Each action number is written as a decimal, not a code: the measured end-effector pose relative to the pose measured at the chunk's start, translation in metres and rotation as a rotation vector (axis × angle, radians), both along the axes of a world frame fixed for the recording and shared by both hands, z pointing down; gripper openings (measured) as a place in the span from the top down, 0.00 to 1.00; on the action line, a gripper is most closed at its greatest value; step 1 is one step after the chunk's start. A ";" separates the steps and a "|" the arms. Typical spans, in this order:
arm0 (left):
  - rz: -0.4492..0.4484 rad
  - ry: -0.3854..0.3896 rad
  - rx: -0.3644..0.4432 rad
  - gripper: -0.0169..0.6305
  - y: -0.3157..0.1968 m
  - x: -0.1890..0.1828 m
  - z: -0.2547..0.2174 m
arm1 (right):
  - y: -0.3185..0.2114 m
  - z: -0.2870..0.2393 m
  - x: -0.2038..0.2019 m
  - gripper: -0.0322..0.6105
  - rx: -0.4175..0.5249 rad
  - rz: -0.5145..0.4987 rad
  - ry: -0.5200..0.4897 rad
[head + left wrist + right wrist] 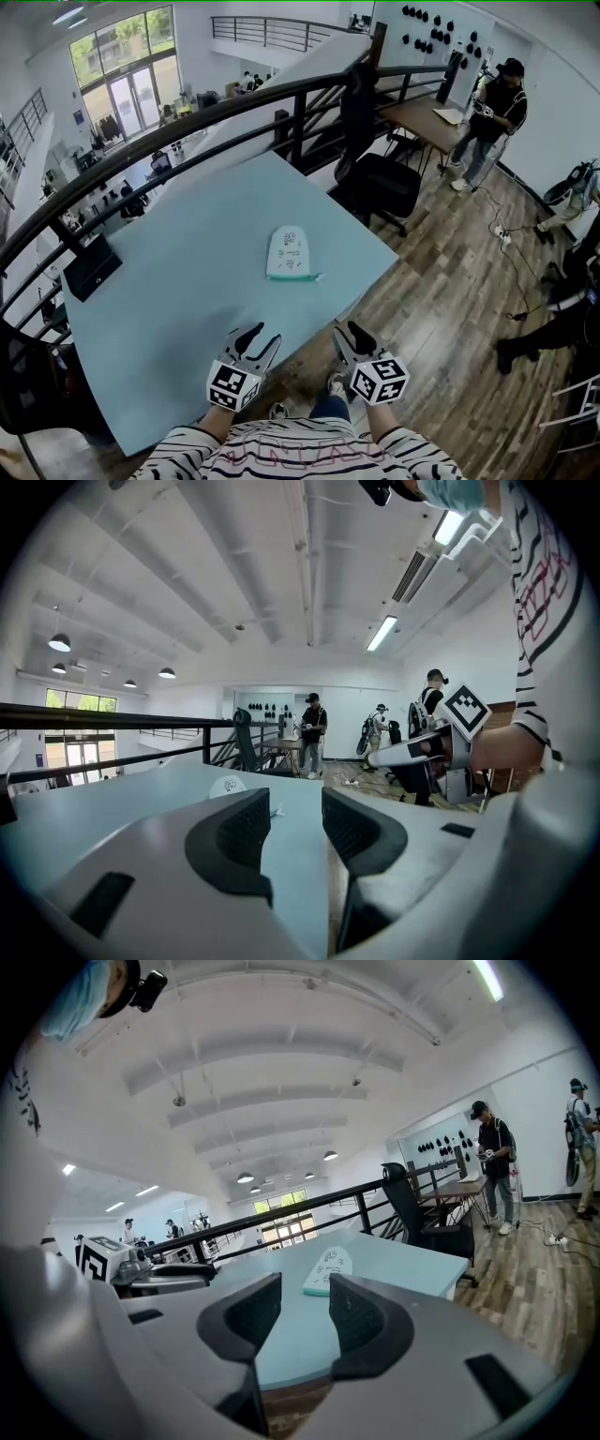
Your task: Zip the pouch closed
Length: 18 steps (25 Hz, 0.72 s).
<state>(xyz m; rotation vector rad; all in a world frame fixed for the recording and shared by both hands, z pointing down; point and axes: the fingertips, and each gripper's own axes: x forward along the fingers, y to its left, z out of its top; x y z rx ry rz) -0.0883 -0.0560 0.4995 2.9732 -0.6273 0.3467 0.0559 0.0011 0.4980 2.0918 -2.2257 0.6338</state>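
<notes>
The left gripper (pixel 251 337) hovers over the near edge of the light blue table (pixel 178 281), with its jaws apart and empty. The white pouch (pixel 289 253) lies flat near the table's middle, well apart from both grippers. The right gripper (pixel 351 336) is just off the table edge, its jaws also apart and empty.
</notes>
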 end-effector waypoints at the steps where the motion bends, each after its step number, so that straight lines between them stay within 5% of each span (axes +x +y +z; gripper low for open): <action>1: -0.007 -0.001 -0.002 0.74 -0.006 0.003 0.002 | -0.008 0.001 0.004 0.71 0.000 -0.008 0.001; 18: -0.275 -0.008 -0.046 0.74 -0.098 0.073 0.036 | -0.136 0.054 0.085 0.71 -0.127 -0.313 0.084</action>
